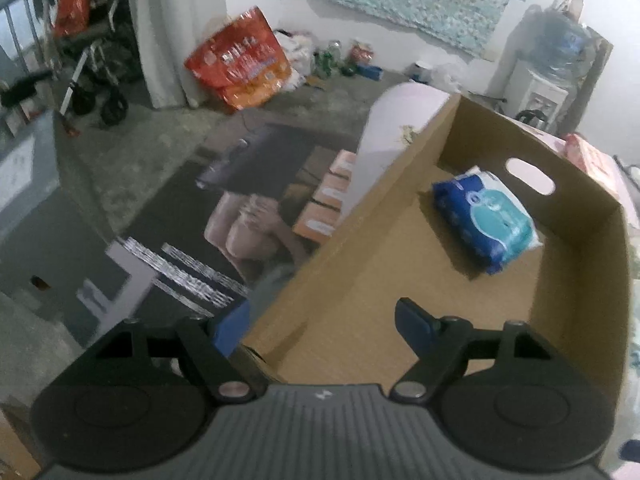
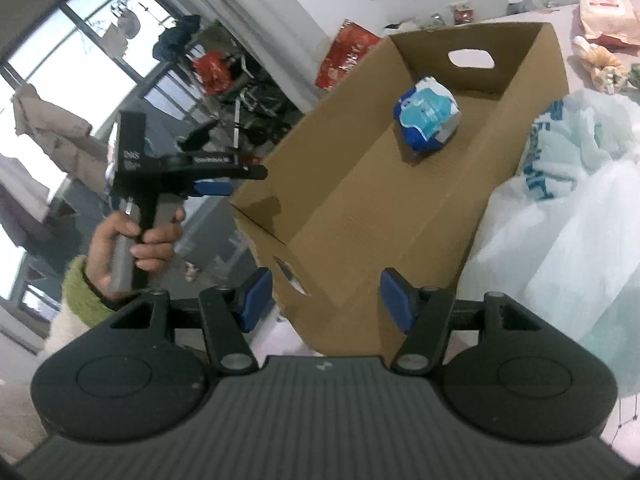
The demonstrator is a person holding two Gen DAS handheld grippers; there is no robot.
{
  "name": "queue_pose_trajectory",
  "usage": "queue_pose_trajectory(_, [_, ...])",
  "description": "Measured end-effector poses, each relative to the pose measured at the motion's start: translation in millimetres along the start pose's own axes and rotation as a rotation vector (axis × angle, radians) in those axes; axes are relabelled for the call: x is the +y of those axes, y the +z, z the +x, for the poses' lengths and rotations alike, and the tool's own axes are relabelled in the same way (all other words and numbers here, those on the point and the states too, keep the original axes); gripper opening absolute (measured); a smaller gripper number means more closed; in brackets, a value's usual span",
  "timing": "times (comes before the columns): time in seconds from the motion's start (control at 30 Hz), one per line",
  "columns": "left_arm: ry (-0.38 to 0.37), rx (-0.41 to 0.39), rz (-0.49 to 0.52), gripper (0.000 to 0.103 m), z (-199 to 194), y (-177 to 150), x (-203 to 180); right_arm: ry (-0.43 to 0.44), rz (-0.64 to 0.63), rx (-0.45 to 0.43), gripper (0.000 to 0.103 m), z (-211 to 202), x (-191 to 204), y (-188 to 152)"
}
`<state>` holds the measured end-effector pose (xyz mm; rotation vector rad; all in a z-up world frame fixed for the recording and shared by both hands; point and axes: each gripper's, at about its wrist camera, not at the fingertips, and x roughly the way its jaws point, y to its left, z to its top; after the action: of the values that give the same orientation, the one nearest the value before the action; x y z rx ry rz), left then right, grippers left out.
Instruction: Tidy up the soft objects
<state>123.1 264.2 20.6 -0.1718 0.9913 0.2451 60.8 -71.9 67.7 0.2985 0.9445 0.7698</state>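
Observation:
An open cardboard box (image 1: 360, 280) stands on a pale pink table, and a blue and teal tissue pack (image 1: 486, 220) lies at its far end near a handle hole. My left gripper (image 1: 322, 330) is open above the box's near left corner. One pad is outside the wall, the other is over the box floor, and neither presses on anything. The right wrist view shows the box (image 2: 360, 200), the pack (image 2: 428, 114) and the left gripper (image 2: 236, 180) in a hand beside that corner. My right gripper (image 2: 326, 300) is open and empty, just short of the box's near end wall.
A white plastic bag (image 2: 560, 200) bulges against the box's right side. A pink wipes pack (image 2: 606, 12) and a small plush toy (image 2: 600, 64) lie further back on the table (image 2: 568, 40). On the floor to the left are a red bag (image 1: 240, 64) and orange boxes (image 1: 328, 200).

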Motion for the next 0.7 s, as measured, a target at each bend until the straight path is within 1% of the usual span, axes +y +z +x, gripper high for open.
queue_pose_trajectory(0.07, [0.000,-0.006,0.024,0.081,-3.5,-4.7,-4.9,-0.023,-0.001,0.004,0.060,5.7,1.4,-3.4])
queue_pose_trajectory(0.17, [-0.049,0.007,0.046,0.082,-8.4,-11.7,-10.3,-0.043,0.016,0.007,0.060,14.5,-1.3,-8.1])
queue_pose_trajectory(0.2, [-0.077,0.031,0.047,0.081,-7.9,-13.4,-11.6,-0.044,0.024,0.008,0.060,16.4,-2.2,-8.5])
queue_pose_trajectory(0.27, [-0.155,0.094,0.032,0.081,-3.7,-19.7,-12.9,-0.048,0.034,0.003,0.060,18.8,-4.6,-10.6])
queue_pose_trajectory(0.3, [-0.162,0.094,0.039,0.080,-4.1,-23.4,-15.5,-0.054,0.037,0.001,0.060,20.9,-6.3,-10.1])
queue_pose_trajectory(0.37, [-0.129,0.088,0.061,0.076,-8.4,-28.9,-22.1,-0.060,0.043,-0.001,0.060,22.1,-9.3,-10.9])
queue_pose_trajectory(0.4, [-0.125,0.078,0.067,0.076,-12.6,-30.3,-23.8,-0.060,0.047,0.000,0.060,22.2,-10.8,-11.0])
queue_pose_trajectory(0.47, [-0.114,0.022,0.094,0.077,-25.3,-31.4,-25.4,-0.056,0.049,0.003,0.060,20.7,-13.5,-11.2])
queue_pose_trajectory(0.5, [-0.088,-0.008,0.108,0.080,-30.8,-29.7,-26.5,-0.056,0.048,0.002,0.060,19.8,-14.4,-11.3])
queue_pose_trajectory(0.53, [-0.045,-0.048,0.124,0.082,-36.2,-28.0,-27.1,-0.054,0.048,0.001,0.060,18.8,-15.3,-11.6])
queue_pose_trajectory(0.6, [0.035,-0.108,0.150,0.092,-40.1,-21.4,-28.2,-0.046,0.054,-0.001,0.061,17.7,-17.4,-11.4])
queue_pose_trajectory(0.63, [0.076,-0.130,0.157,0.094,-38.1,-17.6,-27.1,-0.043,0.057,-0.001,0.061,18.0,-17.9,-11.9])
queue_pose_trajectory(0.67, [0.111,-0.132,0.161,0.097,-31.3,-11.5,-24.5,-0.041,0.059,0.000,0.061,18.6,-17.5,-12.8])
queue_pose_trajectory(0.7, [0.131,-0.114,0.155,0.097,-23.0,-5.5,-21.4,-0.040,0.059,0.002,0.061,19.8,-17.2,-13.9])
